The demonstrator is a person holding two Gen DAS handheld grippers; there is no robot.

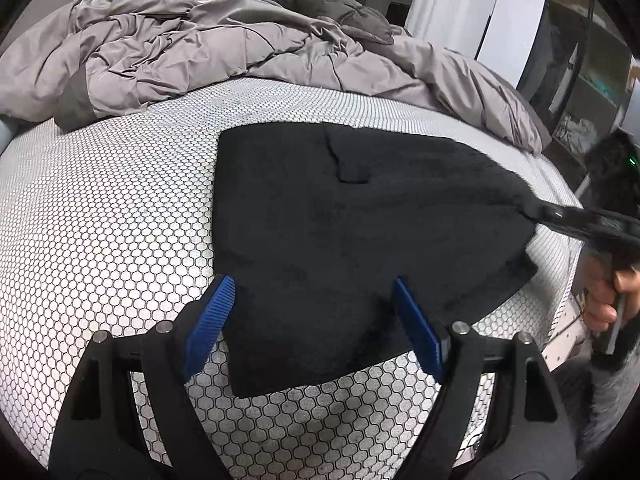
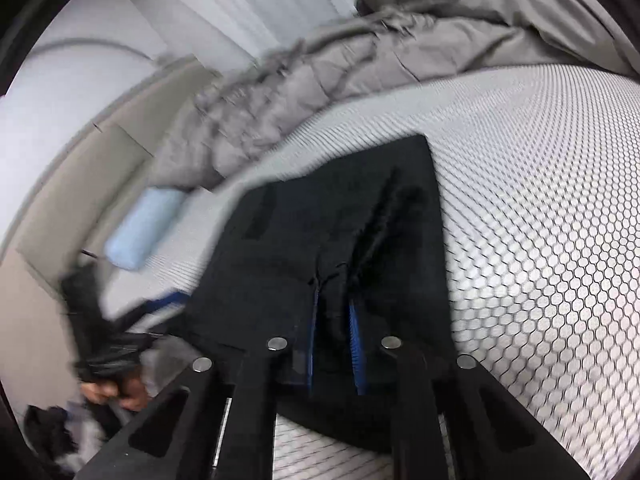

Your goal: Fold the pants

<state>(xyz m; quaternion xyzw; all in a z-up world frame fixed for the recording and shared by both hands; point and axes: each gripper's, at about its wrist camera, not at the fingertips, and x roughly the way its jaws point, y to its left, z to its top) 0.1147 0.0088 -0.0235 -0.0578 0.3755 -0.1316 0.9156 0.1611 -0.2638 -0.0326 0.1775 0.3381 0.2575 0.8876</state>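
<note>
White curtains and a pale wall are seen behind a bed (image 1: 120,208) covered by a white mattress sheet printed with a black honeycomb pattern. A crumpled grey quilted duvet (image 1: 200,52) is heaped along the far side, well apart from the work area. A pair of black fleece pants (image 1: 340,216), already folded into a broad flat stack, is laid on the bare sheet near the front edge of the bed. A small pale-blue block (image 2: 140,232) is visible beyond the pants in the right wrist view; what it is cannot be told. The left tool (image 1: 316,328) is held with its blue-padded jaws spread wide over the near edge of the pants, with no fabric pinched. The right tool (image 2: 334,344) is shown with its jaws drawn nearly together on a ridge of black fabric at the side edge of the pants, and the cloth is gripped between the pads. It is judged that only the top layer may be caught by so narrow a pinch, so that the stack could separate or skew when lifted. With the left tool not engaged, the opposite side could drag across the sheet and the fold line could end up crooked.
</note>
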